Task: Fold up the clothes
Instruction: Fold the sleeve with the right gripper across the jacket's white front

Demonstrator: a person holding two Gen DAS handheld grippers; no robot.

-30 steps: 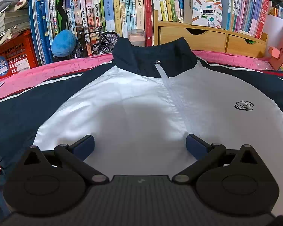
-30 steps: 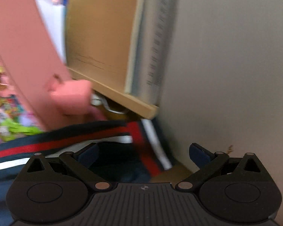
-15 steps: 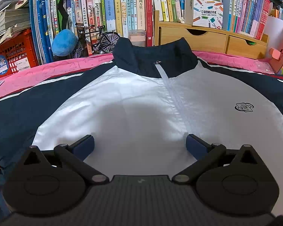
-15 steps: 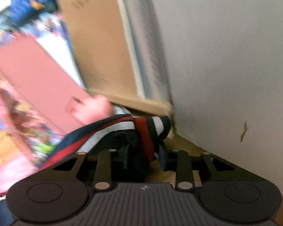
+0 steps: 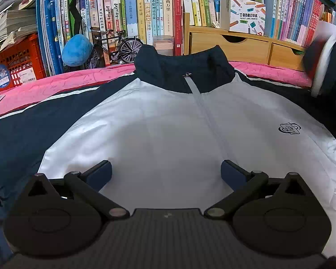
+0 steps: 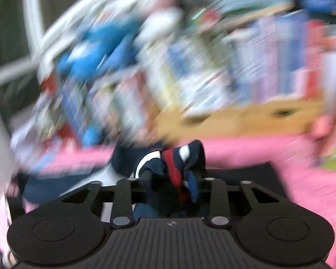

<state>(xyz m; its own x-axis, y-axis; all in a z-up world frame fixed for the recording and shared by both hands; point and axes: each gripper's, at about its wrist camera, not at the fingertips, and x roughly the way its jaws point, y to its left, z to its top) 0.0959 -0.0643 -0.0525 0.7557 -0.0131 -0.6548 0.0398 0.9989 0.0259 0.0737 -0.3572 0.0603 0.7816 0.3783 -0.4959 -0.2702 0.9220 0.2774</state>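
Observation:
A white and navy zip jacket [image 5: 168,121] lies face up, spread flat on the pink cloth [image 5: 56,85]. My left gripper [image 5: 166,170] is open and empty, low over the white front near the hem. My right gripper [image 6: 171,179] is shut on the jacket's striped navy, red and white sleeve cuff [image 6: 179,157] and holds it up off the table. In the left wrist view the lifted sleeve [image 5: 324,67] shows blurred at the far right edge. The right wrist view is heavily motion blurred.
Rows of books [image 5: 159,11] line the back. In front of them stand a wooden drawer unit [image 5: 242,44], a model bicycle [image 5: 116,44], a blue plush ball [image 5: 77,50] and a red crate [image 5: 13,65] at the left.
My right gripper closed on the sleeve cuff by the wall, then lifted it and swung left toward the jacket body. My left gripper stayed still and open.

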